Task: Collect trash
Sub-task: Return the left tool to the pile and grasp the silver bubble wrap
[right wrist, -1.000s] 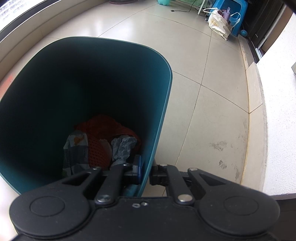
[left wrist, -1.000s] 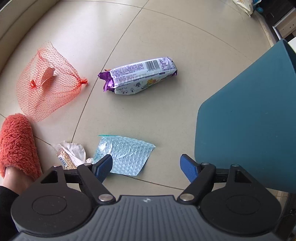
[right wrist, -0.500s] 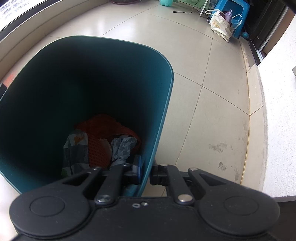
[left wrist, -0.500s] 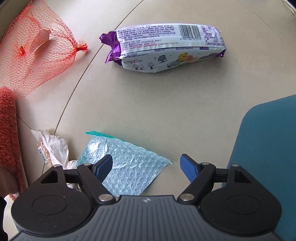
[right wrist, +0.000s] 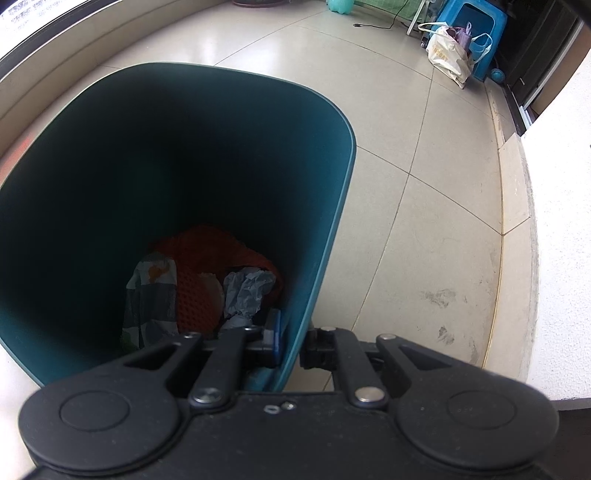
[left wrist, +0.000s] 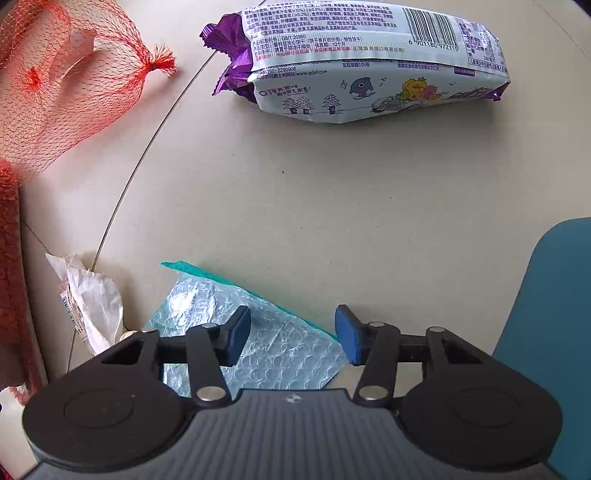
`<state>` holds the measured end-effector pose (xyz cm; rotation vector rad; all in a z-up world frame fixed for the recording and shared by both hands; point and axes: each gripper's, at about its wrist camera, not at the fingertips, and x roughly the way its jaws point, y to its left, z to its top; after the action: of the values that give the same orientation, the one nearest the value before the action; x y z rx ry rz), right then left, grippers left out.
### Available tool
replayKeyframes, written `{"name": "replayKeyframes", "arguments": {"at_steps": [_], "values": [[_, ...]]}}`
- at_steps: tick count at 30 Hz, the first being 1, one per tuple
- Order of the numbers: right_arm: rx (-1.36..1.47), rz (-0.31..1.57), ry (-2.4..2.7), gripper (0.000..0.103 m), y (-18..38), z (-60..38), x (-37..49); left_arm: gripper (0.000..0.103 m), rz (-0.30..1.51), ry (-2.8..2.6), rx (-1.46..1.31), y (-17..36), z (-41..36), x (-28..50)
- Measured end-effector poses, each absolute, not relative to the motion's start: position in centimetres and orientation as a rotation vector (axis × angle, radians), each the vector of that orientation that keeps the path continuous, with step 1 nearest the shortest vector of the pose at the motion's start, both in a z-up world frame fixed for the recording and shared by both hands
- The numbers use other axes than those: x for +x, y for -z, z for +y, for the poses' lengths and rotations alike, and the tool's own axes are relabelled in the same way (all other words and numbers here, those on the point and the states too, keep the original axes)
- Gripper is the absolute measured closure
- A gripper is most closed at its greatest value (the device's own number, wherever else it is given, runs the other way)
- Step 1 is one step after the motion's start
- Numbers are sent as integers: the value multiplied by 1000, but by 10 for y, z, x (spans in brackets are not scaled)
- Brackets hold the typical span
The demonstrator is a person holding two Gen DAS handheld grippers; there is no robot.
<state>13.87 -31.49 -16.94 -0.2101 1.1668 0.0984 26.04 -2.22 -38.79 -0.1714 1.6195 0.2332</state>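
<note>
Beige tile floor (right wrist: 424,122) under me, glossy, thin grout lines (right wrist: 413,173) crossing it; one curved line (left wrist: 147,147) visible in my left view. Bright daylight glare on tiles at far end. Low ledge (right wrist: 55,74) along left side, bright window band above it. White wall (right wrist: 561,221) on my right, raised stone threshold (right wrist: 513,184) at its foot, scuff marks (right wrist: 439,295) on tile nearby. Far corner: blue plastic stool (right wrist: 476,18), white shopping bag (right wrist: 447,55) leaning against it, dark doorway (right wrist: 535,55) beyond, black cable (right wrist: 380,26) on floor.
</note>
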Motion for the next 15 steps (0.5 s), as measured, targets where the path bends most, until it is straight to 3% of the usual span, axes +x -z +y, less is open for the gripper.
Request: {"name": "replayKeyframes", "arguments": {"at_steps": [1,4,7,15], "values": [[-212,1167,-97,94,169,-315,139,77,1620,-241,-164,386,-21,259],[-213,1167,-93,94,169,-314,139,94,1610,-239,-147,379,-17,256],[-216,1167,-91,95,170,-313,139,100,1588,-227,-141,362,-16,253],[-235,1169,-76,95,175,-308,140,100,1520,-170,-126,295,-9,238]]}}
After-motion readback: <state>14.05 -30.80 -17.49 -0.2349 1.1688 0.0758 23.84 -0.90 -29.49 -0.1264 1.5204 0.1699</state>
